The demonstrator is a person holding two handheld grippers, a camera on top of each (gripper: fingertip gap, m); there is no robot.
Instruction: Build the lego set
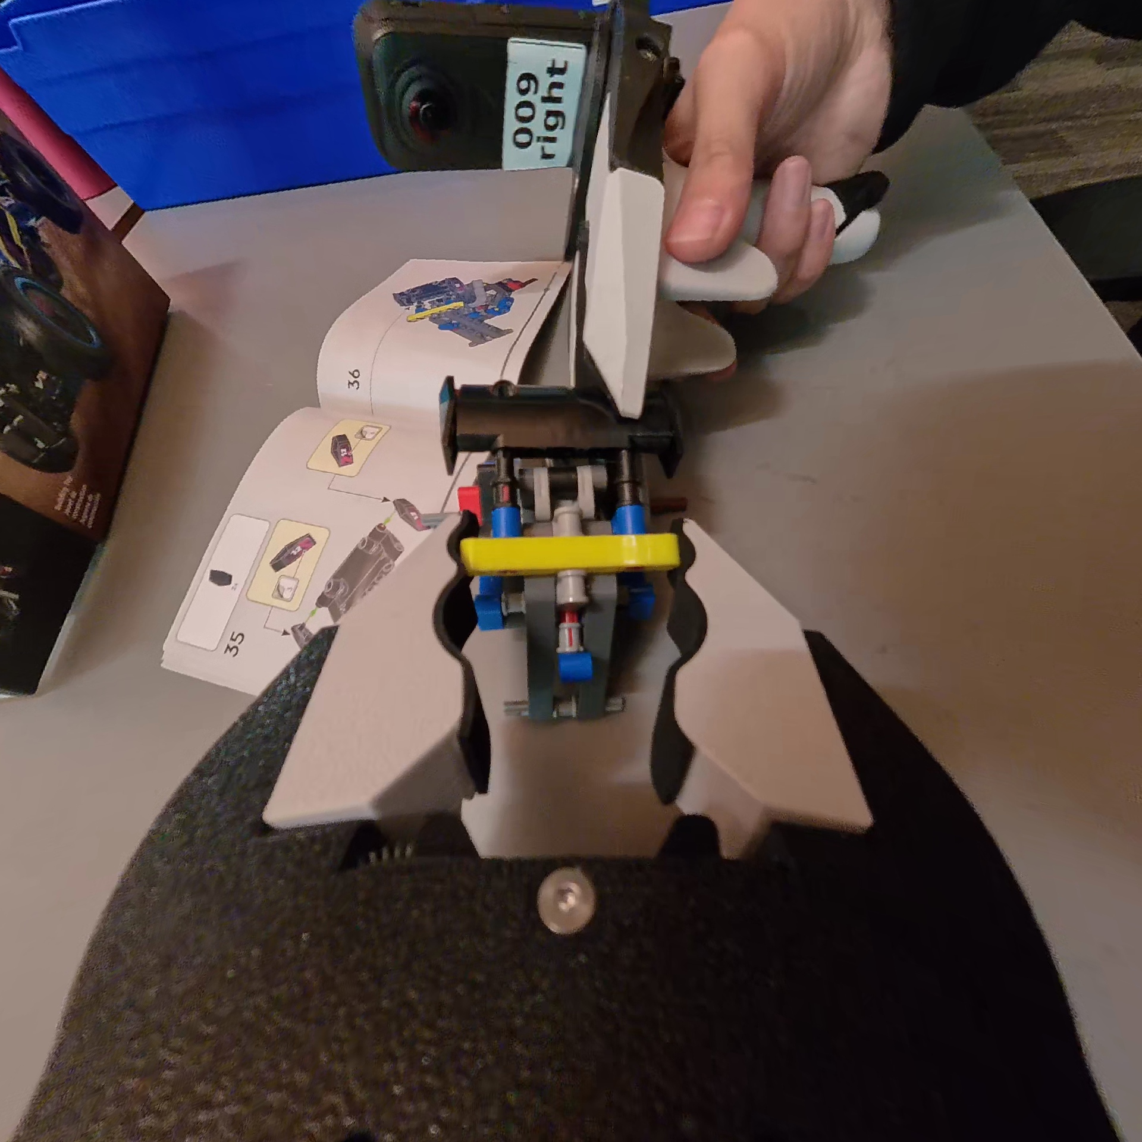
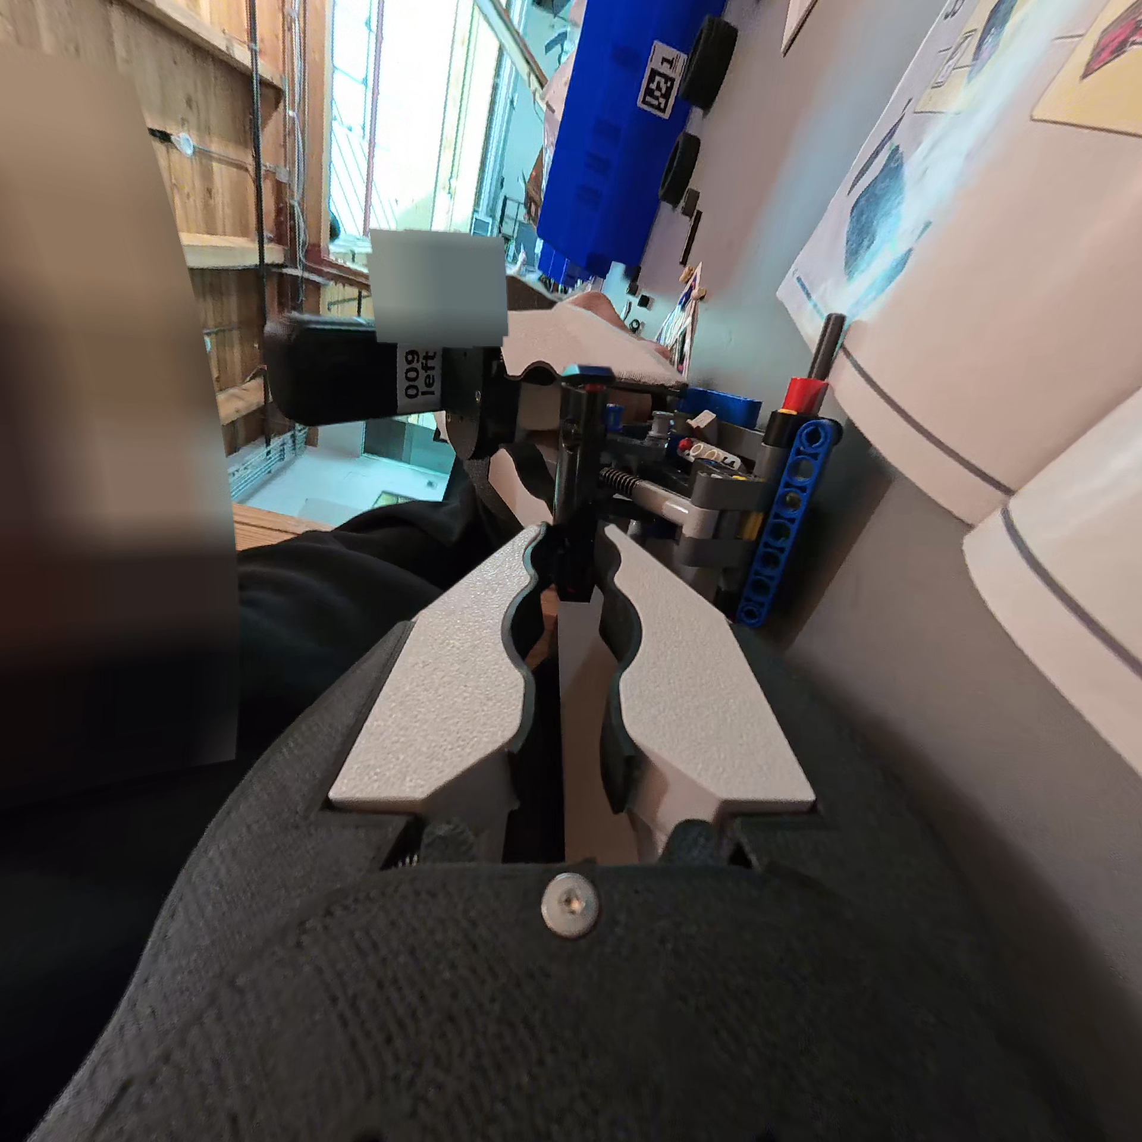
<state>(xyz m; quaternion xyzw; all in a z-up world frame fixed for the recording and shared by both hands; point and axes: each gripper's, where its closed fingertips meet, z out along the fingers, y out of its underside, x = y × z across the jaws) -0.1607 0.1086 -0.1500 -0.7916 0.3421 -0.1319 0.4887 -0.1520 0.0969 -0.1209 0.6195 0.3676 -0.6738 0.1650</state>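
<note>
My left gripper [image 1: 570,531] is shut on a small toy-brick model [image 1: 565,612] of grey, blue and black parts, its pads pressing the ends of a yellow beam [image 1: 568,550]. My right gripper [image 2: 571,547] comes down from above in the left wrist view [image 1: 618,371] and is shut on a black wing-shaped piece [image 1: 544,420] at the model's far end. In the right wrist view that black piece [image 2: 578,469] stands between the pads, with the model's blue holed beam [image 2: 785,519] close to the table. The left gripper [image 2: 531,401] shows behind it.
An open instruction booklet [image 1: 346,494] lies on the grey table [image 1: 896,494] under and left of the model. A blue bin [image 1: 216,93] stands at the back and a printed box [image 1: 55,371] at the left. A hand [image 1: 772,123] holds the right gripper. Black tyres [image 2: 710,55] lie by the bin. Both grippers' tips are close together, under 4 cm apart.
</note>
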